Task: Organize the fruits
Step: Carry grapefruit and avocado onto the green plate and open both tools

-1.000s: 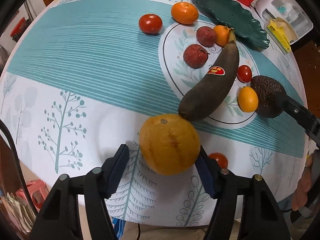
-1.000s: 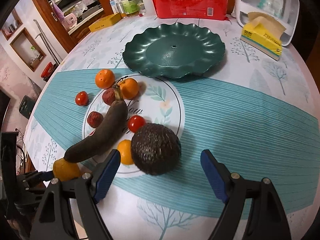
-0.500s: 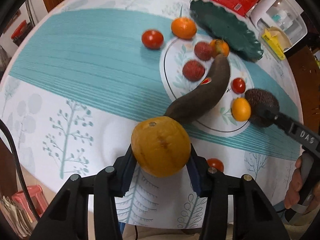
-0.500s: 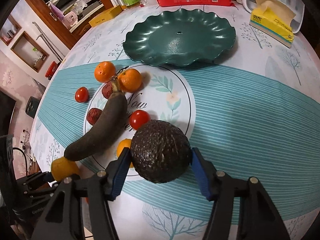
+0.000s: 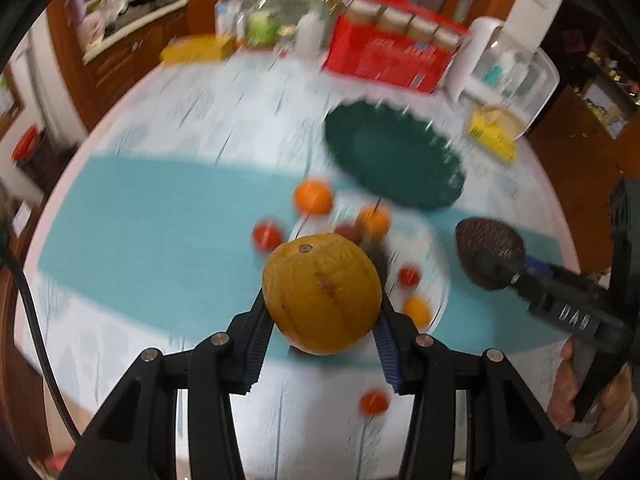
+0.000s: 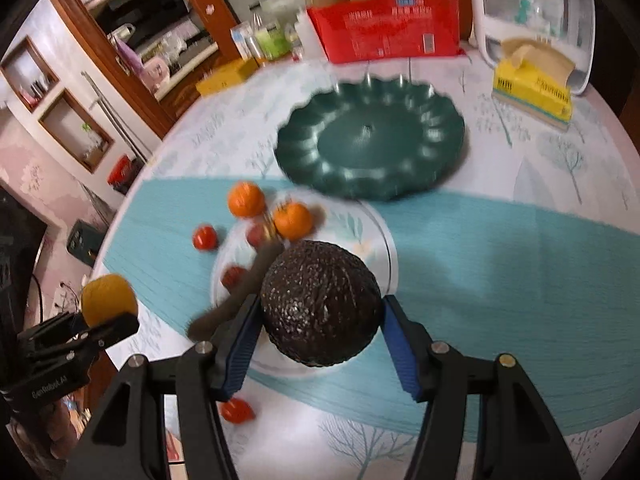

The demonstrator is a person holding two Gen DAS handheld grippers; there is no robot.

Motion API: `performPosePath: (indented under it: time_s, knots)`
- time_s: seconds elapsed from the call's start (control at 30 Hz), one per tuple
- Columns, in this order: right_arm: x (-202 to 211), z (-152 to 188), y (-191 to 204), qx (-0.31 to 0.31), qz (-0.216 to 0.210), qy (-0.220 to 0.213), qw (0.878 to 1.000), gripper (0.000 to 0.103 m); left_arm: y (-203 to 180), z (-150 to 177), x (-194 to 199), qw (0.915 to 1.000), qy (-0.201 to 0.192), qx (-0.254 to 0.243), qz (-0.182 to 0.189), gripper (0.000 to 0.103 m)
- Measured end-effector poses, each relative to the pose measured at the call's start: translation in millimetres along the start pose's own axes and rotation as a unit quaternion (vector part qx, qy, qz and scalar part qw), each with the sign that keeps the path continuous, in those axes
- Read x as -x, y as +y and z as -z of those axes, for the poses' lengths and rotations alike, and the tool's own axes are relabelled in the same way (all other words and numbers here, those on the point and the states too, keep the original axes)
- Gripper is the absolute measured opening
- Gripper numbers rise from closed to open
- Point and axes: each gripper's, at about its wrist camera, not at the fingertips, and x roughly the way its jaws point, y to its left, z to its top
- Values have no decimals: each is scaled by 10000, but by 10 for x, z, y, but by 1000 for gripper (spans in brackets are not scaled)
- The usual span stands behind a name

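Above the bench [image 6: 500, 220] I hold both tongs raised: left tongs [image 5: 320, 320] clamped on the orange [image 5: 322, 294], right tongs [image 6: 320, 332] clamped on the avocado [image 6: 320, 304]; the green plate [image 6: 370, 140] holds nothing.

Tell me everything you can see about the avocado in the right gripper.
The avocado is dark brown-black with pebbly, glossy skin, whole and rounded, tapering to a narrower end in the left wrist view. The right gripper is shut on it, blue pads pressing both sides. It appears lifted off the table, above the printed white circle of the tablecloth, in front of the green scalloped plate. Only the pads seem to touch it.
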Motion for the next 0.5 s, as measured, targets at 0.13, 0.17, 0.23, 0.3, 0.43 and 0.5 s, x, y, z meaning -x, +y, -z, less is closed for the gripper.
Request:
performPosePath:
  time_s: [0.13, 0.17, 0.23, 0.3, 0.43, 0.5]
  knots:
    - [114, -332, 2, -67, 141, -329, 9993, 60, -225, -629, -31, 9989, -245, -307, 238, 46]
    - [129, -426, -16, -110, 194, -401, 9989, 60, -284, -821, -61, 9983, -304, -405, 296, 46]
    - [120, -640, -64, -200, 334, -554, 9977, 60, -387, -1090, -158, 9971, -369, -573, 330, 46]
    - [49, -848, -132, -330, 541, -678, 9957, 60, -499, -1390, -383, 9958, -352, -769, 344, 46]
    - [-248, -1183, -314, -553, 872, -787, 9915, 60, -603, -1735, -1027, 9941, 49, -1006, 413, 46]
    - [-508, -1320, -440, -704, 1070, -697, 9893, 60, -621, -1765, -1394, 9929, 296, -1087, 383, 46]
